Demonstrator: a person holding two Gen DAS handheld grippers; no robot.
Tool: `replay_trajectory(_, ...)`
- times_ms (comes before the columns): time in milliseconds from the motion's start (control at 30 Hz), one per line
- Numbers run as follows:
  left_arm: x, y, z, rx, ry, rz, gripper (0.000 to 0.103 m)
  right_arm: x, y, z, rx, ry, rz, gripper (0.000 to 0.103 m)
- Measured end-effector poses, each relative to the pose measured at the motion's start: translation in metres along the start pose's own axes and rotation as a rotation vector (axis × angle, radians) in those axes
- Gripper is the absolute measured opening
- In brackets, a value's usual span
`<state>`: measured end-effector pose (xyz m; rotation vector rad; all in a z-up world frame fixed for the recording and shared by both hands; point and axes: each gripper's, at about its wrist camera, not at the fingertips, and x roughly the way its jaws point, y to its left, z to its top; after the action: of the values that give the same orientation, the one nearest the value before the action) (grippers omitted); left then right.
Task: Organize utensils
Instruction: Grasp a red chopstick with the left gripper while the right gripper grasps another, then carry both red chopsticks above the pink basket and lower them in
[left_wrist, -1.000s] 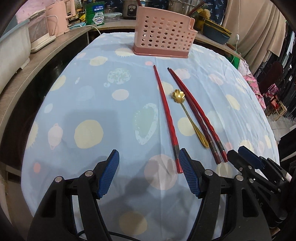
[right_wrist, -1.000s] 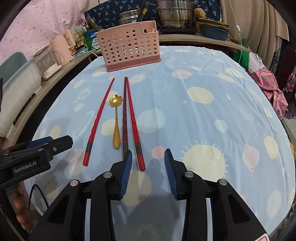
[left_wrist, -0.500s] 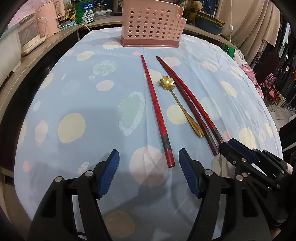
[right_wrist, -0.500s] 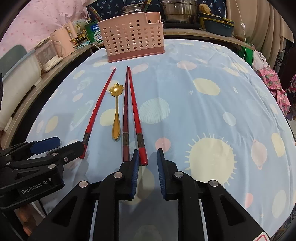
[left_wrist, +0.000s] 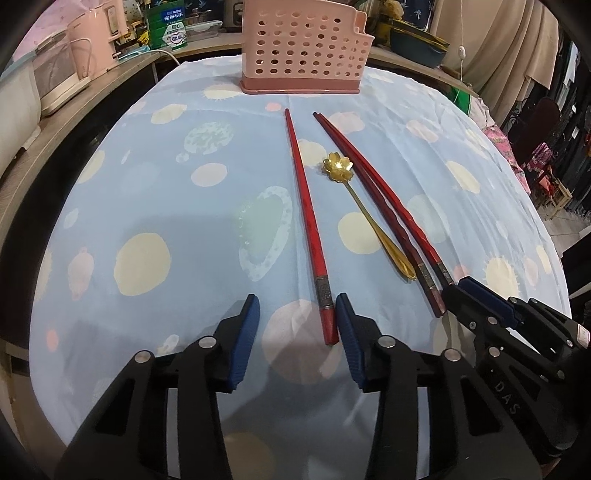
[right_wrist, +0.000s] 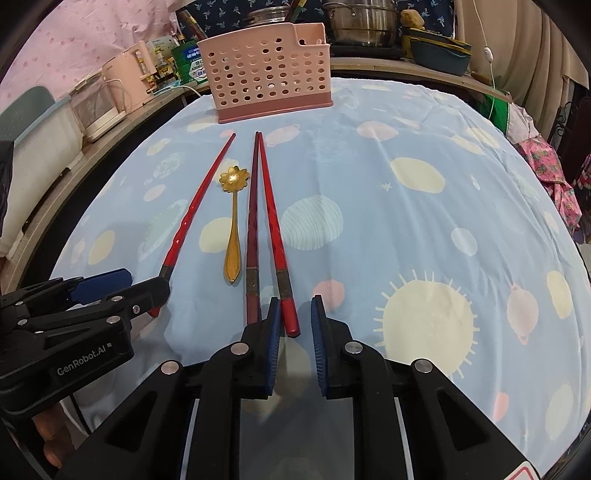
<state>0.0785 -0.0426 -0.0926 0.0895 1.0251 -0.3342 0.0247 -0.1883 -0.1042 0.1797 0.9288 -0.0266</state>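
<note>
Blue spotted tablecloth (left_wrist: 155, 206) bears red chopsticks; pink perforated plastic caddy (left_wrist: 304, 44) at twelve o'clock. Left gripper (left_wrist: 297, 321) gapes wide, empty, straddling lone red chopstick (left_wrist: 306, 221); right gripper (right_wrist: 293, 325), narrowly parted, brackets another's butt (right_wrist: 288, 314). Pickup underway, I'd say; next, pinch shut.

Tabletop (right_wrist: 424, 229) under blue spotted cloth; wooden counter (left_wrist: 74, 107) along left (pink kettle (right_wrist: 127, 70) on it), steel pots (right_wrist: 360, 18) behind, beige curtain (left_wrist: 491, 48) right.
</note>
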Motion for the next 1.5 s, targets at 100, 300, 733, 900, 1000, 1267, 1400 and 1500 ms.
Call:
replay_trajectory(100,0.0,0.0,0.0,-0.001,0.003,-0.014,0.021,0.0,0.0,0.0,-0.002,0.001,0.001,0.011)
replay_trajectory(300,-0.002,0.0,0.0,-0.002,0.011,-0.035,0.007,0.0,0.001,0.001,-0.004,0.001,0.006,0.009)
replay_trajectory(733,-0.032,0.009,0.014,-0.044,-0.033,-0.027,0.007,-0.031,-0.005,0.015,0.048,-0.069,0.058,0.007)
replay_trajectory(900,-0.049,0.008,0.024,-0.051,-0.058,-0.043,0.007,-0.052,-0.008,0.028,0.063,-0.128,0.068,0.007)
replay_trajectory(1000,-0.058,0.009,0.029,-0.057,-0.079,-0.048,0.007,-0.065,-0.011,0.037,0.08,-0.165,0.082,0.007)
replay_trajectory(1267,-0.082,0.017,0.044,-0.081,-0.13,-0.055,0.007,-0.102,-0.022,0.062,0.112,-0.263,0.102,0.007)
replay_trajectory(1400,-0.096,0.02,0.052,-0.088,-0.164,-0.053,0.007,-0.116,-0.026,0.072,0.122,-0.306,0.104,0.007)
replay_trajectory(1500,-0.107,0.022,0.061,-0.087,-0.198,-0.052,0.007,-0.125,-0.028,0.081,0.13,-0.335,0.109,0.007)
